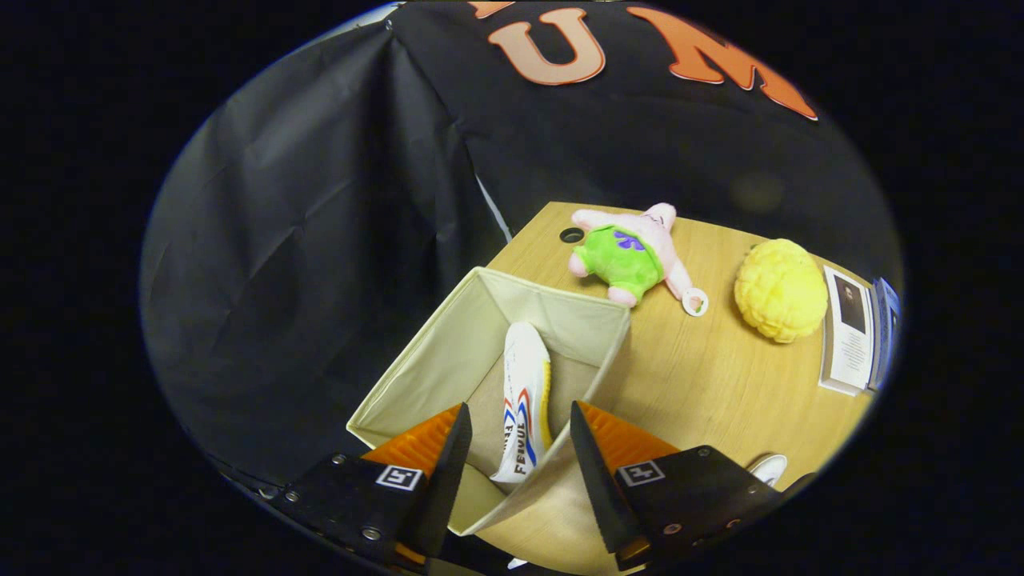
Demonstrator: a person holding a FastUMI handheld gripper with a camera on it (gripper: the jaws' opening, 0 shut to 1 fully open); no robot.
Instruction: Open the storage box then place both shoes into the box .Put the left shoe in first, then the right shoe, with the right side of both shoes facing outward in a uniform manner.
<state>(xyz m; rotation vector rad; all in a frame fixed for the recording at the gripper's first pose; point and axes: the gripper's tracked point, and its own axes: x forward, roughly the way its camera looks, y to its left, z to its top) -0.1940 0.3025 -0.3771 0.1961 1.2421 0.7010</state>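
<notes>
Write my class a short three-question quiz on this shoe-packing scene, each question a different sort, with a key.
1. True or false: a white shoe already lies inside the open storage box.
2. Which item sits farthest from the box on the table? A) star-shaped plush toy B) yellow ball C) book
3. Fill in: the tool hangs above the box with its fingers ____.

Key: 1 true; 2 C; 3 open, gripping nothing.
</notes>
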